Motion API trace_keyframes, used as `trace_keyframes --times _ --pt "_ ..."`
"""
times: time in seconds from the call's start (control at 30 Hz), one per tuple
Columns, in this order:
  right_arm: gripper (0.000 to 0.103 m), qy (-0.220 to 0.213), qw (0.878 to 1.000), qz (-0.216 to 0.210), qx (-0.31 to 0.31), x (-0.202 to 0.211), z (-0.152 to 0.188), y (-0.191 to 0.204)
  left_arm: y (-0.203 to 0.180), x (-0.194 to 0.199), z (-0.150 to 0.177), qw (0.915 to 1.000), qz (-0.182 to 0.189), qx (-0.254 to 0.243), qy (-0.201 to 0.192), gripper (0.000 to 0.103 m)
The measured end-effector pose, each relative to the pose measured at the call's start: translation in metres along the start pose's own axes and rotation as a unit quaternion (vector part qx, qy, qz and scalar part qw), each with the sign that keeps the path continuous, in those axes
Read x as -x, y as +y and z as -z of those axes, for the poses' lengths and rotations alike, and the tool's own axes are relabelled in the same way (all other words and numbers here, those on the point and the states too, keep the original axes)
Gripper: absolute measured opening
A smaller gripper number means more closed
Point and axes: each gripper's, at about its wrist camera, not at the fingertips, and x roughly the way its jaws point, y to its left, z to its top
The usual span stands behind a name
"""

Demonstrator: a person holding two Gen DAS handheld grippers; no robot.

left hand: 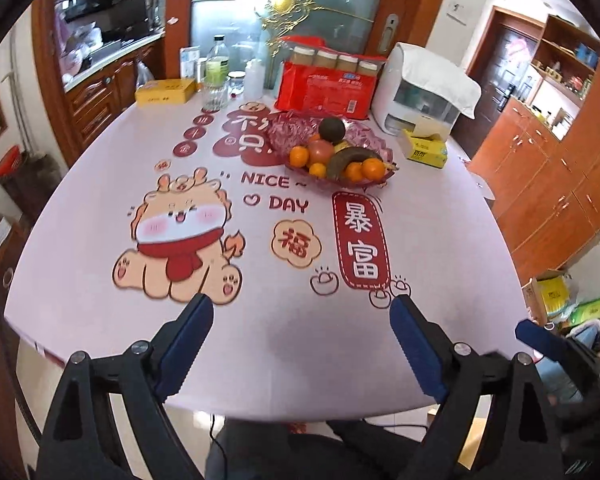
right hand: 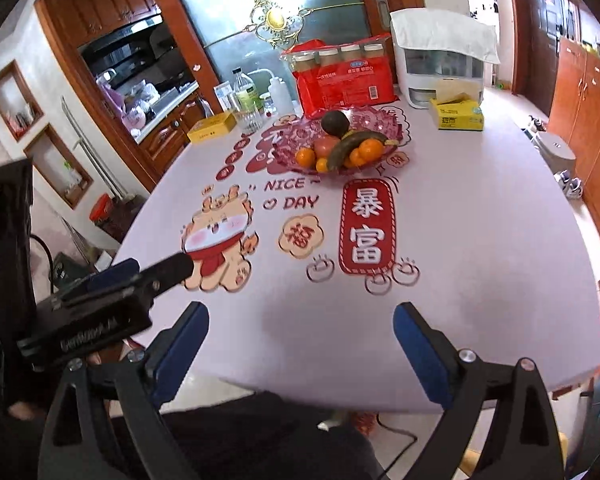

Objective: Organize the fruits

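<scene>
1. A red packet point(left hand: 320, 90) of four capped jars stands at the far bench point(left hand: 440, 240) edge;
2. a yellow tissue box point(left hand: 425, 148) lies right;
3. a clear bottle point(left hand: 216, 74) left.

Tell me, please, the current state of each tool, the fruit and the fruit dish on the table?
Left tool: open, empty.
Right tool: open, empty.
Fruit dish: on the table, loaded.
Fruit: piled in the dish.
Glass bottle: upright, capped.
</scene>
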Motion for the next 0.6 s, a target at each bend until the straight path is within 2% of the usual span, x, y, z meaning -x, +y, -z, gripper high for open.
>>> trace_keyframes --times 0.13,0.27,0.43,0.53,0.6 --pt "0.095 -0.003 1.0 0.013 0.0 0.008 0.008 -0.004 -0.009 0.01 0.005 0.9998 -0.014 -0.008 -0.01 0.09" --pt "0.095 -0.013 1.0 0.014 -0.008 0.013 0.01 -0.009 -0.016 0.018 0.01 0.999 -0.031 -0.02 -0.027 0.101" --pt "0.095 -0.016 1.0 0.016 -0.008 0.015 0.013 -0.01 -0.019 0.021 0.012 0.9985 -0.038 -0.022 -0.031 0.102" --pt "0.103 -0.026 0.999 0.018 -0.004 0.019 0.014 -0.01 -0.02 0.022 0.013 0.9984 -0.04 -0.022 -0.034 0.102" --pt "0.103 -0.028 0.999 0.021 -0.004 0.019 0.015 -0.011 -0.019 0.021 0.013 0.9983 -0.044 -0.02 -0.032 0.102"
